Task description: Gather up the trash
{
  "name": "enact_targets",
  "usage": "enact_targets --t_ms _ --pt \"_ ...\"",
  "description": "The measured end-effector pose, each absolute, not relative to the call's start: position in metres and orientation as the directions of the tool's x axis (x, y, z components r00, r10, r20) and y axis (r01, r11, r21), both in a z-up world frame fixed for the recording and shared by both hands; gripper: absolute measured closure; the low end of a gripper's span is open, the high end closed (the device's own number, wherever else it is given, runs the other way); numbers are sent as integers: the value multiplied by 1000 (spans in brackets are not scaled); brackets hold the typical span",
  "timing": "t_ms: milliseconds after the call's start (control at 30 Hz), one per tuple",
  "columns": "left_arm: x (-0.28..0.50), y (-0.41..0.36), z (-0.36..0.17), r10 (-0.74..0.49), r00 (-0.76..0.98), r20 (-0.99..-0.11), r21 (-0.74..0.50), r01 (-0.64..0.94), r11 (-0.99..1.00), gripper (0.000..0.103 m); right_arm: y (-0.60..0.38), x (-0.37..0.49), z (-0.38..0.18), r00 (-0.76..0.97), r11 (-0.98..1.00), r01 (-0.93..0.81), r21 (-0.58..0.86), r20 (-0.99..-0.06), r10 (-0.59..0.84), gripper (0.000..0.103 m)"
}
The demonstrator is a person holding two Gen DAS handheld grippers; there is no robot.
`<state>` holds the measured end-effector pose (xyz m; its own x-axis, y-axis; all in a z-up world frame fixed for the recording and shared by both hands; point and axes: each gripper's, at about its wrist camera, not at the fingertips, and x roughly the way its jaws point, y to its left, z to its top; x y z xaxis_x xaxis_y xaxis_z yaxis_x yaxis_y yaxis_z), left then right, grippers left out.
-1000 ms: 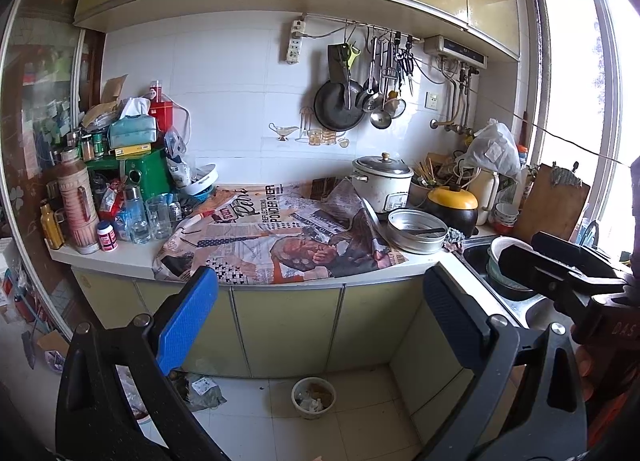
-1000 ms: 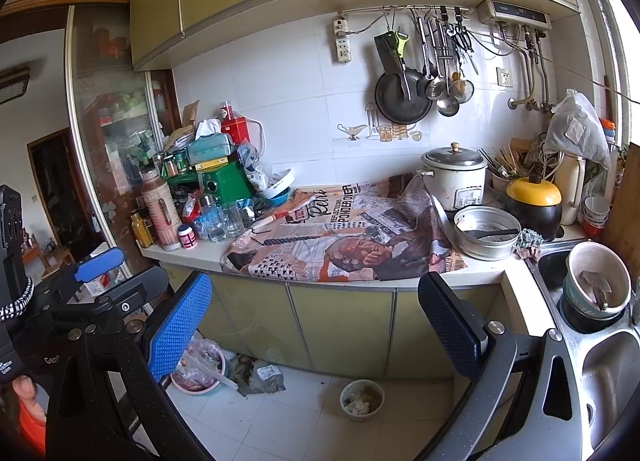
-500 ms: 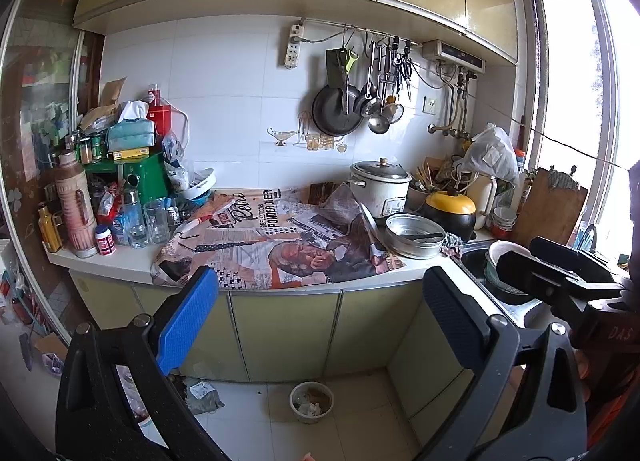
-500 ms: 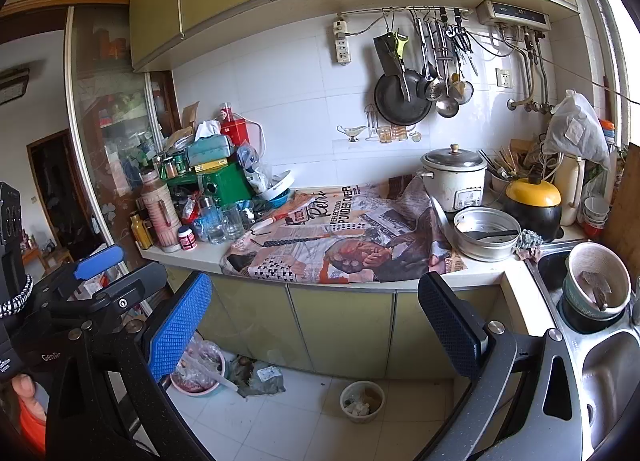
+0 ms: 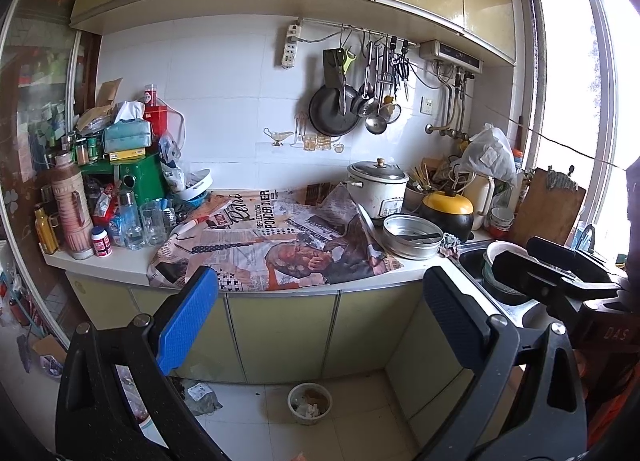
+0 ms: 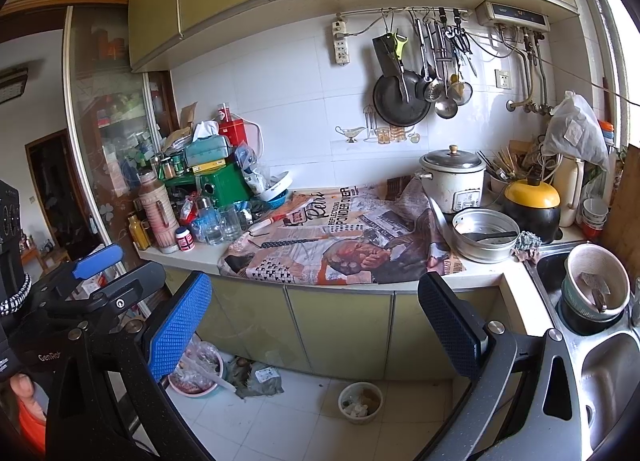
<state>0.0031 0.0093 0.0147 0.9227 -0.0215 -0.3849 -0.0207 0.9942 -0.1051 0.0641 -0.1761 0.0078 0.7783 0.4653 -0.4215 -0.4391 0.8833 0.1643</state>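
Observation:
A crumpled newspaper (image 5: 280, 241) (image 6: 340, 245) lies spread over the middle of the kitchen counter. A crumpled bag (image 6: 256, 379) (image 5: 200, 397) lies on the floor by the cabinets. A small round bin (image 5: 310, 403) (image 6: 360, 403) with scraps stands on the floor tiles. My left gripper (image 5: 320, 317) is open and empty, held back from the counter. My right gripper (image 6: 316, 321) is open and empty, also well short of the counter. Each gripper shows at the edge of the other's view.
Bottles, glasses (image 6: 224, 225) and boxes crowd the counter's left end. A rice cooker (image 6: 454, 181), a metal pot (image 6: 484, 235) and a yellow-lidded pot (image 6: 532, 205) stand at the right. The sink (image 6: 600, 373) holds stacked bowls (image 6: 596, 285). A pink basin (image 6: 196, 375) sits on the floor.
The left view has pulled back slightly and tilted, so the counter sits a little higher and smaller. The right view is nearly unchanged. Both grippers stay open.

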Motion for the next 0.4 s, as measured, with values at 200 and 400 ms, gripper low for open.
enact_targets --t_ms 200,400 --pt "8 11 12 -23 920 -391 -111 -22 994 0 -178 71 5 776 885 -433 169 -429 462 0" --pt "21 14 8 -20 915 -404 -117 -30 993 0 -180 84 2 769 884 -435 174 -439 465 0"
